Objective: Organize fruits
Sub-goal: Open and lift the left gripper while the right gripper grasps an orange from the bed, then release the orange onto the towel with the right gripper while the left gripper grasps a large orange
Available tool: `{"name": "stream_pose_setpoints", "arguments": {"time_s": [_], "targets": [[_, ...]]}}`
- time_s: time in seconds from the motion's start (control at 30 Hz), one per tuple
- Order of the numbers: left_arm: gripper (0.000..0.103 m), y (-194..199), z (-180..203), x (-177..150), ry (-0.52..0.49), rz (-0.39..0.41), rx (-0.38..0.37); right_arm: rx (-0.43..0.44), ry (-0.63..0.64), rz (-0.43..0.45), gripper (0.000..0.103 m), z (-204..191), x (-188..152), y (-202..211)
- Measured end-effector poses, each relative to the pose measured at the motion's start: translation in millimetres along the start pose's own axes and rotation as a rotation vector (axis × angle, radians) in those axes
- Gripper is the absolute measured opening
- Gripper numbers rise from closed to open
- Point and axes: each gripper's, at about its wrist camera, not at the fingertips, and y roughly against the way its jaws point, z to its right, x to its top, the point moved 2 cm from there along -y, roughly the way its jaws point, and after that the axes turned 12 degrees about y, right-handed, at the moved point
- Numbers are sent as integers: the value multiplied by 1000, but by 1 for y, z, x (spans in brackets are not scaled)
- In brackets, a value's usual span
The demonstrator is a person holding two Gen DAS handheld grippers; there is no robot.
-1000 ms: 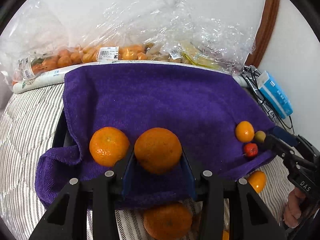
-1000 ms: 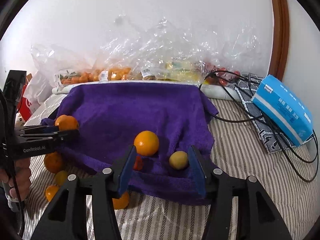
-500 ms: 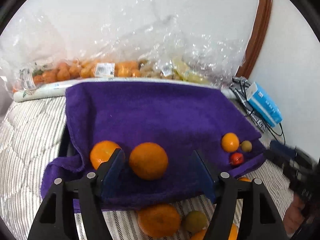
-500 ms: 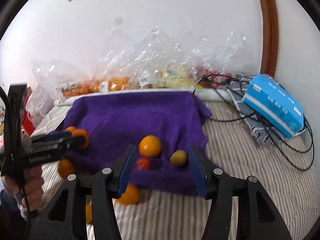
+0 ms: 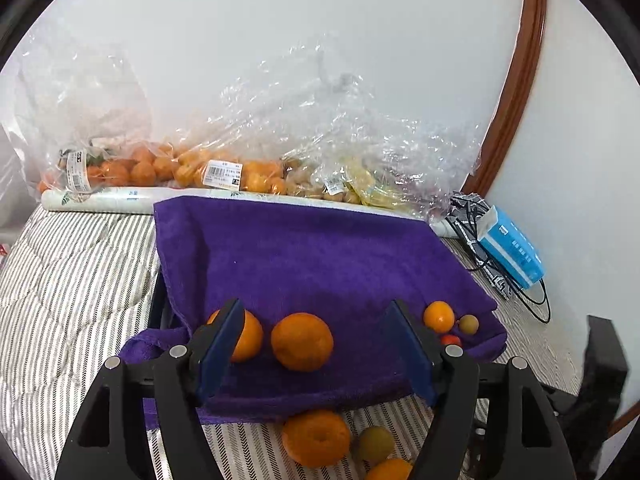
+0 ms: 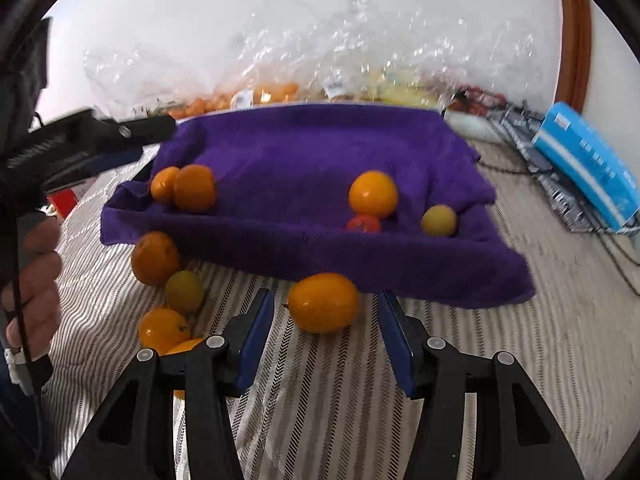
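A purple towel [image 5: 312,264] lies over a tray on the striped bed. Two mandarins [image 5: 302,342] sit at its near left; a small orange [image 5: 439,317], a green-yellow fruit [image 5: 468,324] and a red cherry tomato [image 5: 451,339] sit at its near right. My left gripper [image 5: 316,350] is open and empty, drawn back from the mandarins. My right gripper [image 6: 326,320] is open, its jaws either side of an orange fruit [image 6: 323,303] on the bed, not touching it. Several loose fruits [image 6: 166,292] lie on the bed to the left.
Clear plastic bags of fruit [image 5: 256,168] line the wall behind the towel. A blue box [image 5: 512,252] and black cables [image 5: 472,224] lie at the right. The left gripper and hand show at the left of the right wrist view [image 6: 48,160].
My left gripper opened, let go of the mandarin on the towel and pulled back. My right gripper moved down and forward so that it brackets the orange fruit on the bed.
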Motion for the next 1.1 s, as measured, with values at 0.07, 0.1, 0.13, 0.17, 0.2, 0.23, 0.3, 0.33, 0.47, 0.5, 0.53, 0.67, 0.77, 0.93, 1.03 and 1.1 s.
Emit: {"name": "stream_pose_setpoints", "arguments": {"time_s": [0.07, 0.1, 0.13, 0.17, 0.2, 0.23, 0.3, 0.33, 0.47, 0.5, 0.53, 0.67, 0.77, 0.93, 1.03, 1.1], "targets": [[72, 2, 0, 0, 5, 2, -15, 12, 0, -11, 40, 0, 1, -2], [72, 3, 0, 0, 8, 3, -26, 10, 0, -9, 40, 0, 2, -1], [72, 4, 1, 0, 9, 6, -31, 5, 3, -5, 40, -1, 1, 2], [72, 6, 1, 0, 8, 10, -34, -2, 8, 3, 40, -2, 1, 6], [72, 6, 1, 0, 5, 15, -31, -6, 10, 10, 40, -3, 0, 10], [72, 6, 1, 0, 4, 17, -25, -8, 12, 19, 40, -4, 0, 15], [72, 5, 0, 0, 1, 18, -16, -17, 8, 30, 40, -3, -2, 25], [72, 6, 0, 0, -2, 18, -9, -23, 3, 34, 40, -2, -3, 30], [72, 10, 0, -4, -44, 13, 31, -52, -9, 60, 40, 2, -3, 53], [72, 11, 0, -6, -60, 5, 47, -60, -8, 67, 40, 4, -2, 59], [72, 13, -1, -9, -71, -5, 72, -71, -5, 74, 40, 5, -2, 64], [72, 25, -13, -22, -67, -45, 76, -108, -1, 105, 40, 13, 3, 81], [72, 33, -22, -31, -57, -59, 81, -116, -9, 127, 40, 16, 8, 89], [70, 36, -38, -45, -21, -109, 60, -121, -19, 150, 40, 19, 21, 90], [69, 29, -39, -53, -20, -146, 49, -115, -18, 168, 40, 18, 26, 92], [67, 24, -36, -56, -23, -164, 41, -118, -10, 176, 40, 17, 27, 94]]}}
